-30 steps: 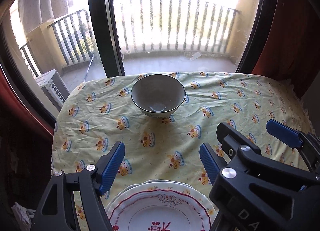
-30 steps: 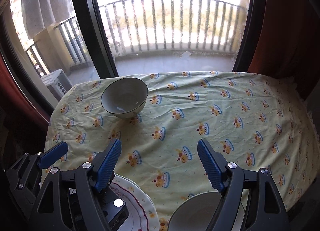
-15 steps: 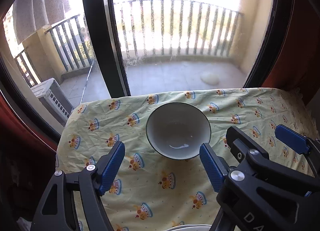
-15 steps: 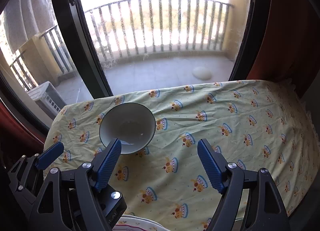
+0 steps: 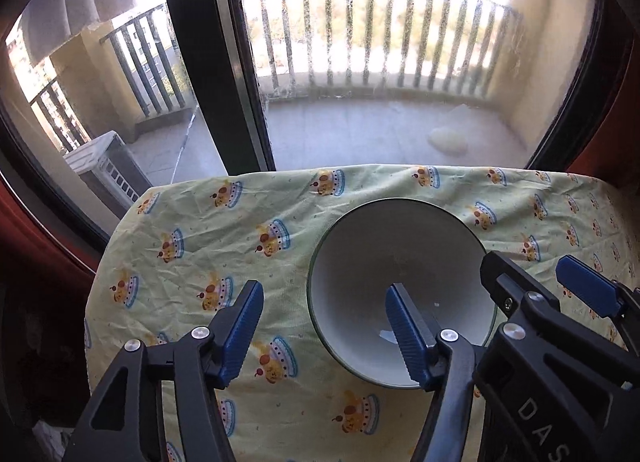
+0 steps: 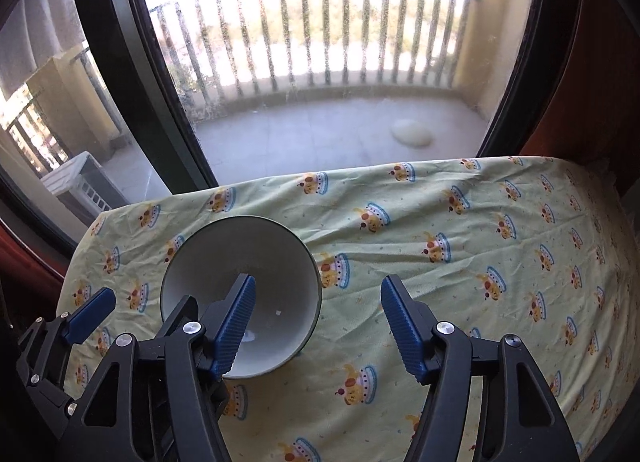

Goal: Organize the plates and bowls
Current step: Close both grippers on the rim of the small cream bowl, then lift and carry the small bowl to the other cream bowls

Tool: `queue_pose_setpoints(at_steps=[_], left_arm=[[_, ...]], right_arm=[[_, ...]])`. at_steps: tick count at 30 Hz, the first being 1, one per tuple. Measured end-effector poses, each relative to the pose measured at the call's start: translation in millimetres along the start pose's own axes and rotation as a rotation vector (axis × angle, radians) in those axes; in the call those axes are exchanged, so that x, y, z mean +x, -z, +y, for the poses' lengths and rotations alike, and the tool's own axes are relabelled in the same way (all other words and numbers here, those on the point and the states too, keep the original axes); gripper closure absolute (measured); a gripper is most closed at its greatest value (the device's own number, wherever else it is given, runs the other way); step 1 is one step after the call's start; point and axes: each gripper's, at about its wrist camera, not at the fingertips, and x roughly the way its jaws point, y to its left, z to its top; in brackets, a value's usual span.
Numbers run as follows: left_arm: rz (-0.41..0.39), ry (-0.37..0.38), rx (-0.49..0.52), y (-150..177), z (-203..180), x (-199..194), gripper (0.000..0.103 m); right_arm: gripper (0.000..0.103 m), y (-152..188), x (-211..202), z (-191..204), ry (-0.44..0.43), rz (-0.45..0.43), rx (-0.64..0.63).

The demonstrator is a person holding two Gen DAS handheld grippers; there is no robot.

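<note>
A white bowl (image 5: 400, 286) with a dark rim stands upright on the yellow patterned tablecloth (image 5: 224, 246) near the table's far edge. My left gripper (image 5: 324, 326) is open, with its right finger over the bowl's inside and its left finger outside the bowl's left rim. In the right wrist view the bowl (image 6: 248, 262) lies left of centre. My right gripper (image 6: 316, 322) is open, its left finger over the bowl's inside and its right finger over bare cloth. The plates are out of view.
The table's far edge (image 6: 360, 174) runs along a glass balcony door with a dark frame (image 5: 216, 62). An air-conditioner unit (image 5: 104, 170) stands outside at the left. A dark red curtain (image 6: 592, 62) hangs at the right.
Both grippers have moved forward toward the bowl, which now looks much larger and sits partly between the fingers. The plates near the front edge have dropped out of view.
</note>
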Motion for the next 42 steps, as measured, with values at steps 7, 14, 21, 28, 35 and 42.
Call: queue_pose_setpoints(at_steps=[7,14,21,28,35,42], left_arm=[[0.024,-0.021,0.002,-5.7,-5.6,25.8,0.052],[0.046,0.006,0.007,-8.5,-8.3,42.9,0.062],[0.05,-0.008,-0.004,-8.8,-4.8,48.0,0.075],[0.062,-0.022,-0.005,-8.8,-0.7,49.1,0.081],[0.074,-0.027,-0.002,-2.5,-0.9,43.4,0.081],[0.086,-0.024,-0.002,10.5,-1.1,30.8,0.081]], right_arm=[[0.04,-6.9,28.4,-0.1,-0.012,0.037,-0.014],[0.056,-7.7,54.1,-5.5,-0.05,0.088,0.047],[0.081,-9.0,66.5,-2.5,-0.069,0.104,0.042],[0.083,-10.7,66.1,5.3,-0.056,0.104,0.012],[0.083,-6.9,61.7,4.7,-0.061,0.116,0.013],[0.083,5.5,49.8,5.5,-0.059,0.127,0.009]])
